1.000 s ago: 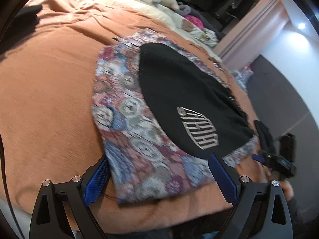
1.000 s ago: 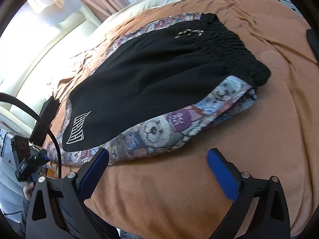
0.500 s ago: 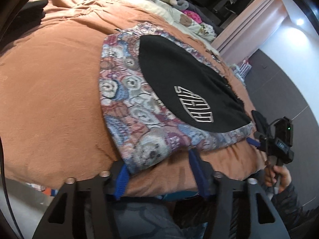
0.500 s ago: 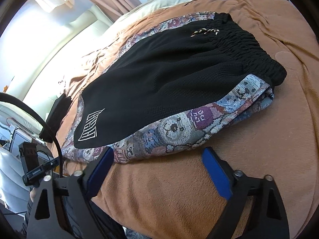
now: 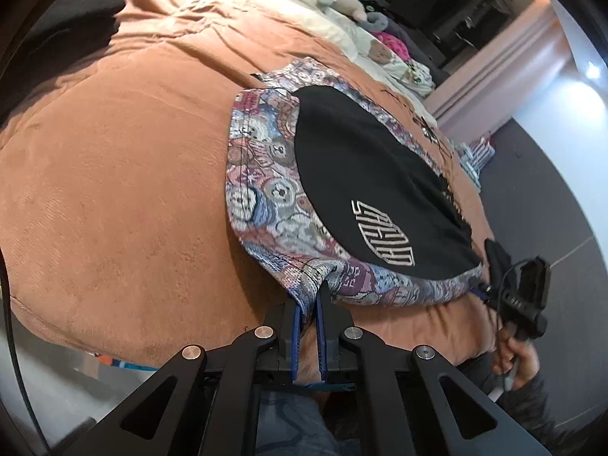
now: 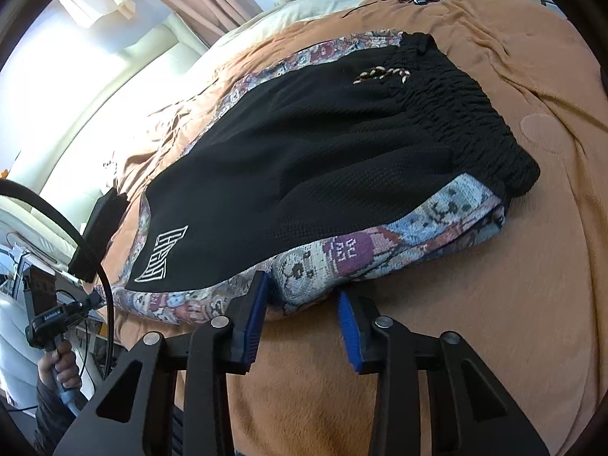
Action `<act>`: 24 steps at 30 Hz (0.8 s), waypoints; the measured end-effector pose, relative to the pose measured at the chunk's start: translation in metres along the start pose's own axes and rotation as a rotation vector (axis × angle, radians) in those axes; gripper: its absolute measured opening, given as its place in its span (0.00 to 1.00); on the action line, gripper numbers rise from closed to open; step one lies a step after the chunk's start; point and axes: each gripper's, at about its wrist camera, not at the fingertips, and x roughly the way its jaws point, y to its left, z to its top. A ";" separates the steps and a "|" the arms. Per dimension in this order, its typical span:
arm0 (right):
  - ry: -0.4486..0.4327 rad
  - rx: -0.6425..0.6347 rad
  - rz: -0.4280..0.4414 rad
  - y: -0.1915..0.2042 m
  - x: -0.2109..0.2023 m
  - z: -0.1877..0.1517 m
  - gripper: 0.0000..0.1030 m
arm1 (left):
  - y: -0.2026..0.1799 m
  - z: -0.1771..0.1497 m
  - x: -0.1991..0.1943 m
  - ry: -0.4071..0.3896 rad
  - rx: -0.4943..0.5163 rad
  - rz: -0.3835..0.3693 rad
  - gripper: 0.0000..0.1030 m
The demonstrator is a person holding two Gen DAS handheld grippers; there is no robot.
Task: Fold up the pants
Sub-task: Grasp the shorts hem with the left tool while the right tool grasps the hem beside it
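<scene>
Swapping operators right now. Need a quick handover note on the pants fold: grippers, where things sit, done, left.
Left gripper: shut on the hem edge of the pants.
Right gripper: open, fingers either side of the near edge of the pants, not gripping.
Pants lie flat on the orange blanket, waistband to the right.
Done: left grip set.
Left: close the right gripper, then probably fold.

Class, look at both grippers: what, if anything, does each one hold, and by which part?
The left gripper is shut on the pants, pinching the patterned hem at a near corner. The right gripper holds nothing; its fingers straddle the patterned near edge, still open.
</scene>
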 end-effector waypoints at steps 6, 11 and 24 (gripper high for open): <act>0.008 0.045 -0.007 -0.006 0.003 0.004 0.32 | 0.007 0.016 0.015 0.025 -0.074 0.015 0.07; 0.034 0.090 0.005 -0.012 0.004 0.004 0.41 | 0.018 0.020 0.034 0.058 -0.128 0.028 0.07; 0.011 0.172 0.002 -0.040 -0.027 -0.001 0.59 | 0.028 0.008 0.034 0.043 -0.232 0.012 0.11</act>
